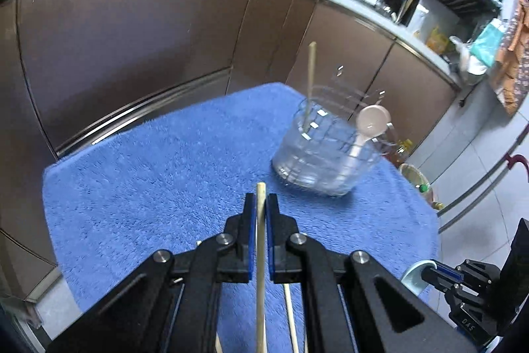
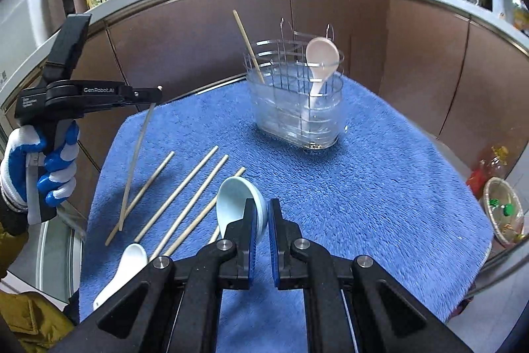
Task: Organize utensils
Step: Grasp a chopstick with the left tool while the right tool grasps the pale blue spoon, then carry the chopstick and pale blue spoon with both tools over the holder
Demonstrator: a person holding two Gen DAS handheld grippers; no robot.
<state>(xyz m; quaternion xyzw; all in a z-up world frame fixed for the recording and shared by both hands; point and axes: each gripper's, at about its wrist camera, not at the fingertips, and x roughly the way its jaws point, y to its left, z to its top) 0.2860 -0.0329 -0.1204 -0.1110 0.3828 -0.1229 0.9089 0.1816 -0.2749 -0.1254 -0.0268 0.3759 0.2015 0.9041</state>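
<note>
At the left edge of the blue towel (image 2: 363,187), the left gripper (image 1: 261,204) has its jaws clenched on a single wooden chopstick (image 1: 260,253); seen from the right wrist view, that stick hangs steeply, its lower tip down among the loose chopsticks (image 2: 185,197) lying fanned across the near left part of the towel. A white spoon (image 2: 125,267) lies at the near left corner beside them. Toward the middle of the near edge, the right gripper (image 2: 263,207) holds the rim of a light blue spoon (image 2: 231,197) between its blue pads, jaws nearly together on it. Farther right and toward the far edge stands the wire utensil holder (image 2: 297,101) with its clear liner, already containing one upright chopstick (image 2: 249,47) on its left side and a pink spoon (image 2: 319,62) on its right.

The risks look plain enough. The chopstick is pinched near one end, so it may pivot or slip as it is carried. Its dangling tip could rake the loose sticks and scatter them. The blue spoon is gripped only by its thin rim and might twist free. The light holder, standing on soft pile, could tip if either utensil strikes its wires on entry.
</note>
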